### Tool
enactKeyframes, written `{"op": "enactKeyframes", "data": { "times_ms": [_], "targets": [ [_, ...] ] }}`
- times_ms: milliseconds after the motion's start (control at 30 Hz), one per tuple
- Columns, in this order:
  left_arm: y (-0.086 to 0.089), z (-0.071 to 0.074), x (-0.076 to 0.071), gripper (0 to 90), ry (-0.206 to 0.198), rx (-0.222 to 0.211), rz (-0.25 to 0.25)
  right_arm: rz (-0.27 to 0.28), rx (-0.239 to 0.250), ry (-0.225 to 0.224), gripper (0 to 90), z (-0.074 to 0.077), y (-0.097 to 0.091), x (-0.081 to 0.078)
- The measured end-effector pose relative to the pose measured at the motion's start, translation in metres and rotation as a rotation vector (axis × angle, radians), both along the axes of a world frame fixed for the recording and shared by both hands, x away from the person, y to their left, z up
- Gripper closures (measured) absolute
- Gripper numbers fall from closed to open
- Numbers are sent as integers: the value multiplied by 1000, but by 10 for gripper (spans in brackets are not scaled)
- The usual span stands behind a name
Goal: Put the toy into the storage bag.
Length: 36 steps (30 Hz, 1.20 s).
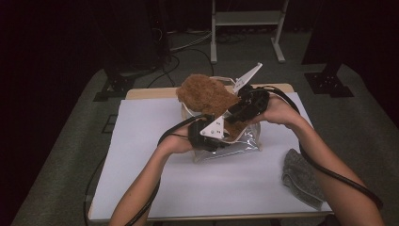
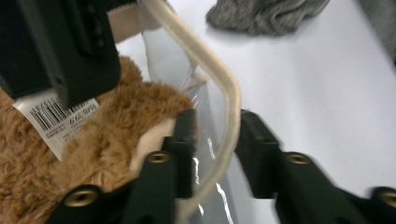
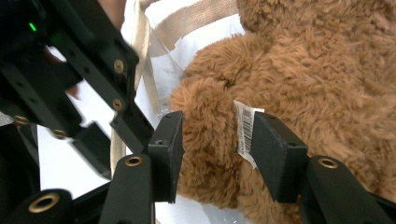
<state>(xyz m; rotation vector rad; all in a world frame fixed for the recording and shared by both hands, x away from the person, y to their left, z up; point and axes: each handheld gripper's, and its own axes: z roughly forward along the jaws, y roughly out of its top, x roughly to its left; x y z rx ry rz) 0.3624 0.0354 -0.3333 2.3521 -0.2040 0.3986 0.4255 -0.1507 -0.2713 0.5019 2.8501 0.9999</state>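
A brown plush bear (image 1: 204,94) sticks half out of a clear plastic bag (image 1: 235,148) with cream trim, in the middle of the white table (image 1: 155,179). In the right gripper view my right gripper (image 3: 217,144) is shut on a furry limb of the bear (image 3: 327,93), one pad lying on its barcode tag (image 3: 246,130). From the left, my left gripper (image 1: 228,136) reaches to the bag's mouth. Seen from its own camera, the left gripper (image 2: 217,140) straddles the bag's cream rim (image 2: 219,70) with a gap still showing. The bear (image 2: 107,140) lies against its left jaw.
A grey knitted cloth (image 1: 301,176) lies near the table's front right corner, also in the left gripper view (image 2: 266,14). A white metal stand (image 1: 247,19) and cables are on the floor behind the table. Cables trail from both grippers.
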Motion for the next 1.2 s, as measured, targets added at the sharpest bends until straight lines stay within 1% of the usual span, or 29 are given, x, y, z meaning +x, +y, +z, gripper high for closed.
{"op": "enactKeyframes", "data": {
  "times_ms": [67, 100, 133, 167, 200, 233, 300, 333, 467, 500, 533, 567, 600, 633, 700, 733, 767, 800, 867, 900, 967, 1033, 1100, 1133, 1167, 1200],
  "targets": [
    [1, 0, -2, 851, -22, -17, 3, 3, -4, -1, 524, 1, 2, 0],
    [1, 1, -2, 867, -16, -18, 3, 4, -6, 0, 523, 2, 3, 0],
    [2, 2, -2, 871, -10, -25, 9, 7, -9, 1, 522, 3, 4, 0],
    [3, 2, -1, 873, 5, -34, 14, 12, -13, 1, 520, 4, 5, 0],
    [4, 3, -1, 875, 4, -40, 14, 18, -22, -2, 520, 4, 7, 0],
    [5, 4, -1, 876, 10, -61, 18, 24, -32, -2, 520, 5, 8, 0],
    [5, 6, -2, 876, 12, -68, 15, 40, -59, 2, 527, 6, 12, 0],
    [5, 7, -2, 877, 23, -83, 23, 50, -73, 2, 537, 6, 14, 0],
    [7, 12, -4, 877, 34, -109, 30, 106, -157, 1, 595, 6, 24, -1],
    [7, 12, -5, 877, 38, -122, 35, 119, -176, -2, 615, 5, 27, -1],
    [7, 13, -5, 877, 39, -125, 35, 128, -205, -7, 642, 3, 30, -1],
    [7, 14, -6, 877, 46, -132, 37, 138, -235, -2, 662, 1, 32, -1],
    [7, 14, -6, 877, 52, -141, 38, 151, -247, 0, 673, -1, 34, 0],
    [7, 14, -6, 877, 47, -138, 37, 143, -260, 7, 688, -3, 37, 0],
    [7, 15, -6, 878, 52, -143, 37, 142, -288, 15, 719, -5, 41, 3],
    [8, 15, -7, 877, 62, -160, 46, 143, -297, 14, 732, -6, 43, 4],
    [9, 16, -6, 878, 63, -155, 46, 140, -314, 13, 739, -8, 45, 6],
    [9, 15, -6, 878, 70, -164, 48, 144, -331, 11, 743, -10, 47, 7],
    [9, 15, -6, 877, 77, -169, 45, 144, -358, 10, 749, -14, 51, 10],
    [9, 15, -6, 877, 79, -174, 47, 146, -361, 15, 751, -17, 53, 12],
    [10, 16, -6, 877, 76, -170, 45, 146, -373, 17, 752, -21, 56, 14],
    [9, 16, -5, 876, 83, -171, 44, 147, -400, 21, 750, -27, 59, 15],
    [9, 16, -6, 876, 84, -177, 45, 151, -408, 22, 726, -27, 60, 13],
    [9, 17, -6, 876, 82, -176, 46, 155, -394, 25, 699, -25, 59, 12],
    [9, 16, -7, 876, 90, -185, 49, 147, -385, 32, 678, -23, 57, 11],
    [9, 17, -7, 876, 88, -177, 45, 143, -370, 30, 653, -20, 54, 10]
  ]
}}
